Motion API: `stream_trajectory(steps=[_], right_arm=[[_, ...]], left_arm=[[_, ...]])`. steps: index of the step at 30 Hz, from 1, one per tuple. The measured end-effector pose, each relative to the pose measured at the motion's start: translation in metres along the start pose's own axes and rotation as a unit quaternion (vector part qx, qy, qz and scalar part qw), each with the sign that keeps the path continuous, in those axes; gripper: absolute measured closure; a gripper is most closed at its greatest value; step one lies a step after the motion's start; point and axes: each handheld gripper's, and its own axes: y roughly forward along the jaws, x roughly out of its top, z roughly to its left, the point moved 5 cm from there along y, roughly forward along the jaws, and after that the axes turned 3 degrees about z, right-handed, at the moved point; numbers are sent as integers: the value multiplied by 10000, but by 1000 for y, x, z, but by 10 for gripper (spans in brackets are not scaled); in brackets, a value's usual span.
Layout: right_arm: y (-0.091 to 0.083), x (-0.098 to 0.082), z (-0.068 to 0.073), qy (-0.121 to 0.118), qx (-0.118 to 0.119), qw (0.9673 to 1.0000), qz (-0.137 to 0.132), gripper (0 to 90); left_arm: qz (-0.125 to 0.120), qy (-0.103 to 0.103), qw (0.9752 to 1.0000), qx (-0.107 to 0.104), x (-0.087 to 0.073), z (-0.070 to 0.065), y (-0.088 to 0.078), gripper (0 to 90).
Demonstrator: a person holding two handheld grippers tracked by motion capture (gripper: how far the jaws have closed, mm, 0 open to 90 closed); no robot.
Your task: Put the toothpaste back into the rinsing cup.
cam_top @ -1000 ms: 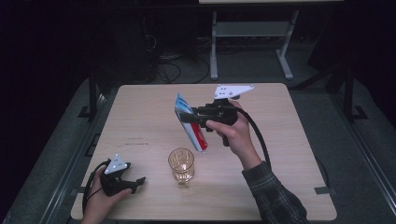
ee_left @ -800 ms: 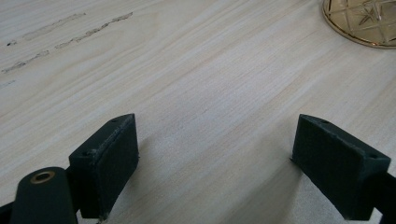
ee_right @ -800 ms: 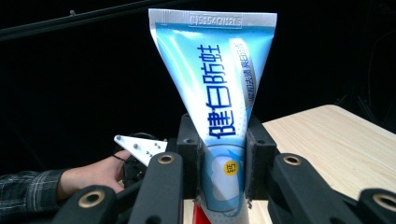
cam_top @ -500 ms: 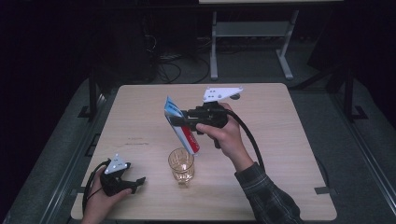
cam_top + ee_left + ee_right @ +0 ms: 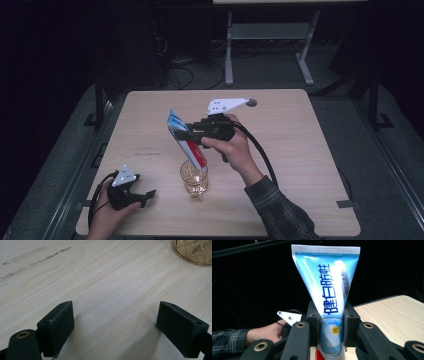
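On the wooden table (image 5: 300,150) the right gripper (image 5: 186,135) pinches a blue and white toothpaste tube (image 5: 181,135) by its middle, holding it tilted in the air with its lower end just above the amber glass (image 5: 194,178). The left gripper (image 5: 145,196) rests on the table near the glass, its jaws spread wide with nothing between them.
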Motion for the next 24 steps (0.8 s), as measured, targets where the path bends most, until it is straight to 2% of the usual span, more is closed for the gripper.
stream_trajectory(steps=[24], right_arm=[[15,-26,-2,85,102,9998,162,719]], left_arm=[[5,22,10000,12,0,0,0,136]])
